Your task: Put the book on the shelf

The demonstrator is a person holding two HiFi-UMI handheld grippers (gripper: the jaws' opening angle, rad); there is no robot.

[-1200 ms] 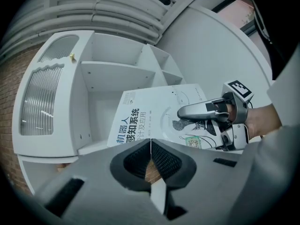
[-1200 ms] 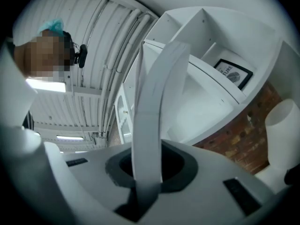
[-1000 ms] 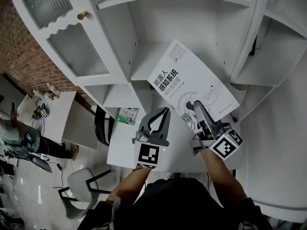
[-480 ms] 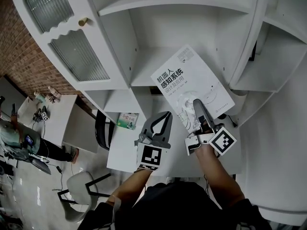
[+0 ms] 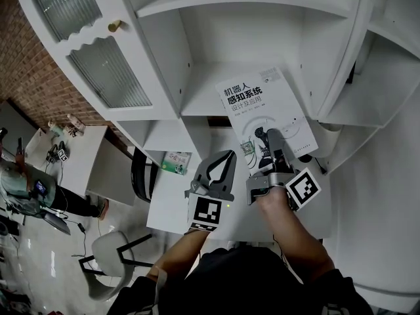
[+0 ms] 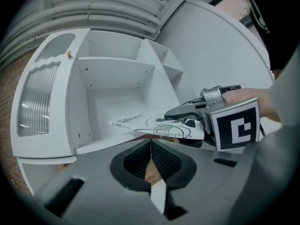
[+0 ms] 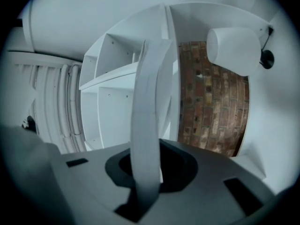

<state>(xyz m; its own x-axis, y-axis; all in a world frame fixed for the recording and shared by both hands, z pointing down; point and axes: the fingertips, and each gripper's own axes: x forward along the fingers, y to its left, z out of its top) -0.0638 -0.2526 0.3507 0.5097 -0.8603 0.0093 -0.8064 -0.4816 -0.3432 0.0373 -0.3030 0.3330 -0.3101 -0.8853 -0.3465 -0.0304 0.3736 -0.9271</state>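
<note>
A white book [image 5: 266,107] with black print on its cover hangs in front of the white shelf unit [image 5: 197,104]. My right gripper [image 5: 268,142] is shut on the book's near edge. In the left gripper view the book [image 6: 140,122] lies nearly flat, just above a shelf board [image 6: 103,142], with the right gripper [image 6: 187,110] clamped on it. In the right gripper view the book [image 7: 147,107] shows edge-on, running up from between the jaws of my right gripper [image 7: 147,177]. My left gripper [image 5: 222,161] stays to the left of the book, shut and empty, and its jaws meet in its own view [image 6: 151,146].
A ribbed glass cabinet door [image 5: 98,58] with a brass knob stands open at the left. A small green and white book [image 5: 176,161] lies on a white desk [image 5: 164,202] below, beside a black chair [image 5: 138,172]. A white cylinder [image 7: 233,50] hangs before a brick wall [image 7: 211,107].
The book has swung from slanting to nearly straight in the head view and shifted right and down. The right gripper rolled with it. The left gripper kept still.
</note>
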